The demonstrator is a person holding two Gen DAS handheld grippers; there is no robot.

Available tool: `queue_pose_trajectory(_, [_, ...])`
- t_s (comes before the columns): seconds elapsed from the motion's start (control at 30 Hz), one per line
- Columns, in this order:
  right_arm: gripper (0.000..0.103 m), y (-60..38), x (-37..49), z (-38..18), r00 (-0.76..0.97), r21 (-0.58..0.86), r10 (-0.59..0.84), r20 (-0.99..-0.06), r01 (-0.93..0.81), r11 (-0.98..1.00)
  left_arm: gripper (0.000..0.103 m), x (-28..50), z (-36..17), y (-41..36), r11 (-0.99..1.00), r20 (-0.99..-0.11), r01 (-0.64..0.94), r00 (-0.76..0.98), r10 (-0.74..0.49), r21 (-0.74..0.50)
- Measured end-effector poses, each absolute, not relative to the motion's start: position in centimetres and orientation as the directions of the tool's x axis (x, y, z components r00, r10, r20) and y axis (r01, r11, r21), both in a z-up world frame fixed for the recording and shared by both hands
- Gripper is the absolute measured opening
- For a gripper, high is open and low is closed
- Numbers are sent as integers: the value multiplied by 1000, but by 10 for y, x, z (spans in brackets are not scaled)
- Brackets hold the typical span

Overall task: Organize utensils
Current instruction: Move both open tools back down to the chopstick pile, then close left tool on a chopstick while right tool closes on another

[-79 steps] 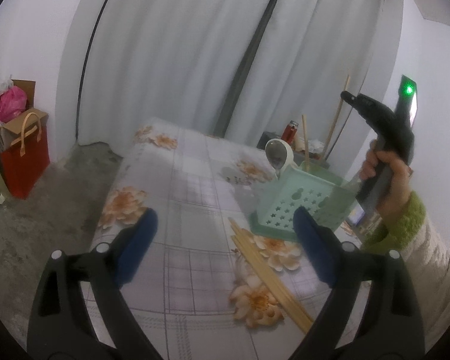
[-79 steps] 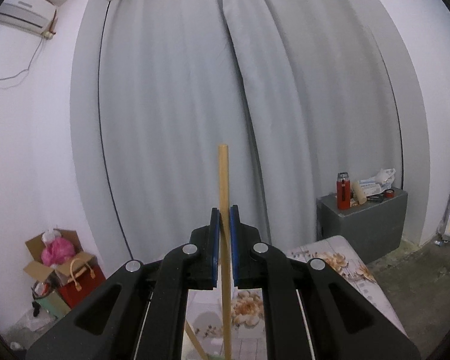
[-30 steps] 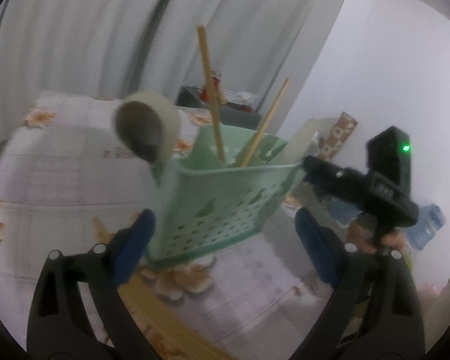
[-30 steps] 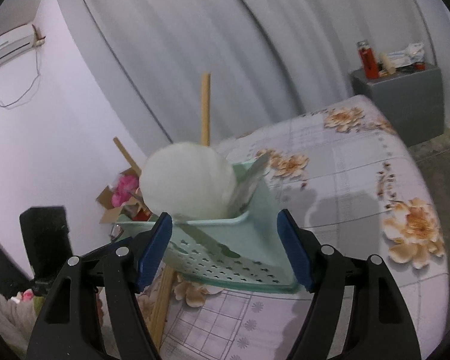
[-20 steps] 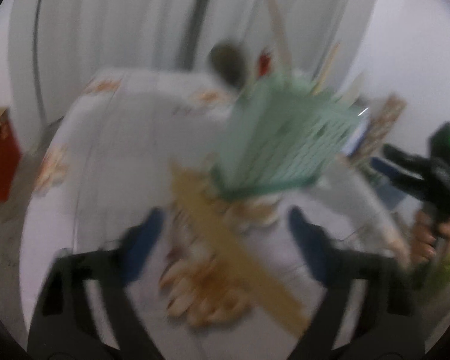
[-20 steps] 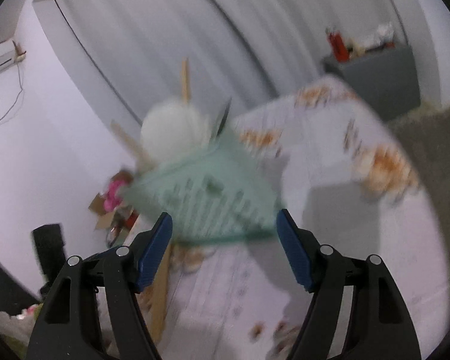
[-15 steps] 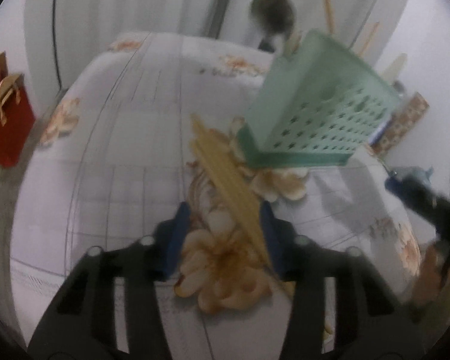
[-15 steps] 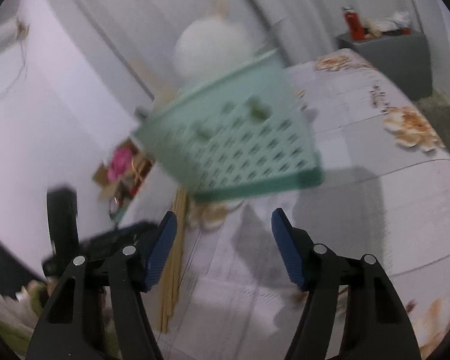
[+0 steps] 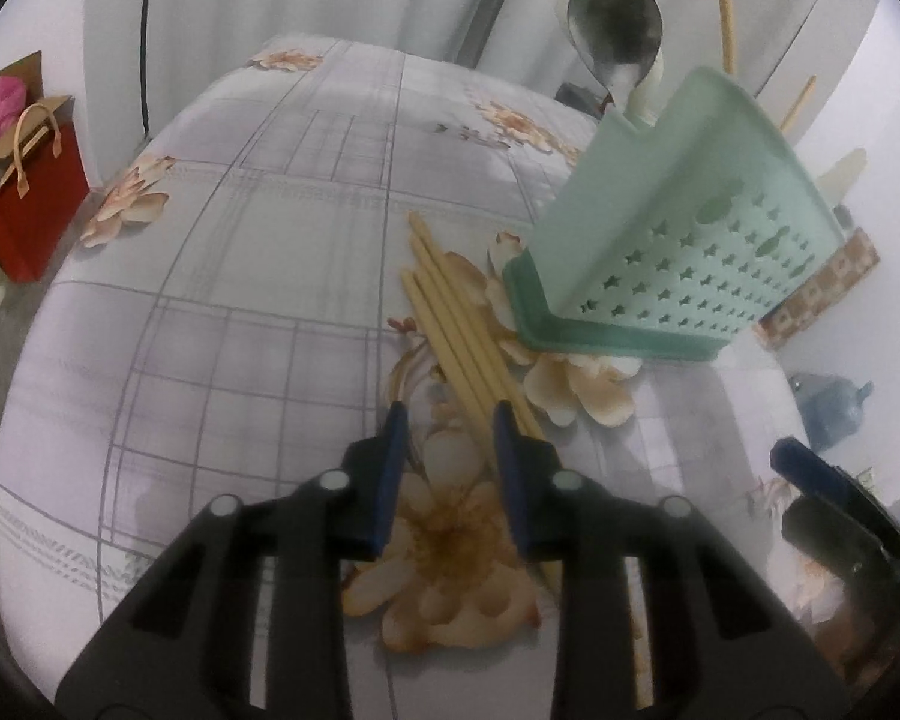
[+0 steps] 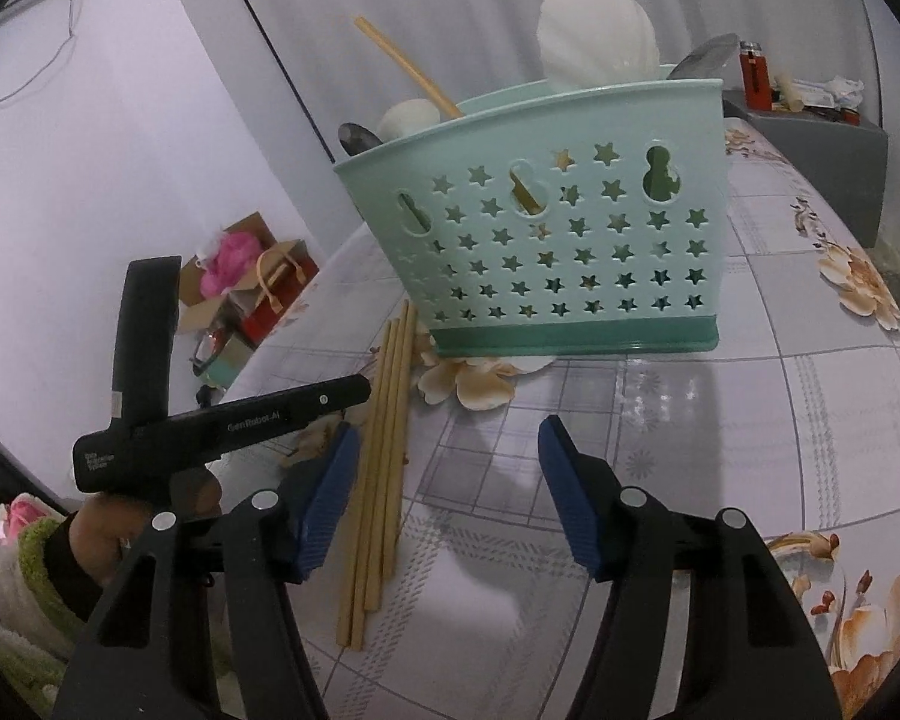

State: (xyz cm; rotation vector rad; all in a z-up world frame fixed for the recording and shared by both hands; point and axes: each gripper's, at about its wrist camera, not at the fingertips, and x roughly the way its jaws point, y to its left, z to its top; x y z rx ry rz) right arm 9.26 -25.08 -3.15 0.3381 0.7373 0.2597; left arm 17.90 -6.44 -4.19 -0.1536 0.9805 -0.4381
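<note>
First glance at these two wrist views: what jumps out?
The mint green utensil basket with star cut-outs, standing on the floral tablecloth, with spoons and chopsticks poking from its top. Beside it on the cloth lies a bundle of loose chopsticks. The left gripper hovers at that bundle, jaws just narrowed, gripping nothing yet.

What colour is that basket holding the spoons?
Mint green basket, star-shaped holes, darker green base; clearest in the right wrist view.

wide bare stretch of the floral grey-check worktop (image 9: 222, 276) left of the loose pale wooden chopsticks (image 9: 450, 330). mint-green star-punched plastic basket (image 10: 570, 252) blocks the far right side, w/ spoons & sticks poking up above its rim.
</note>
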Motion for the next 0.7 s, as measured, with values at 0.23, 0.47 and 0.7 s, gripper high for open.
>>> queue_pose_trajectory(0.23, [60, -250, 91, -31, 709, 395, 341, -618, -95, 914, 27, 178, -43, -83, 915, -764, 340, 525, -375, -216])
queue_pose_trajectory(0.47, [59, -247, 94, -31, 703, 395, 346, -621, -100, 913, 8, 182, -45, -69, 908, -759, 342, 516, -397, -242])
queue_pose_trajectory(0.7, [51, -238, 110, -34, 678, 400, 363, -639, -111, 910, 8, 184, -45, -53, 913, -769, 333, 511, -384, -235])
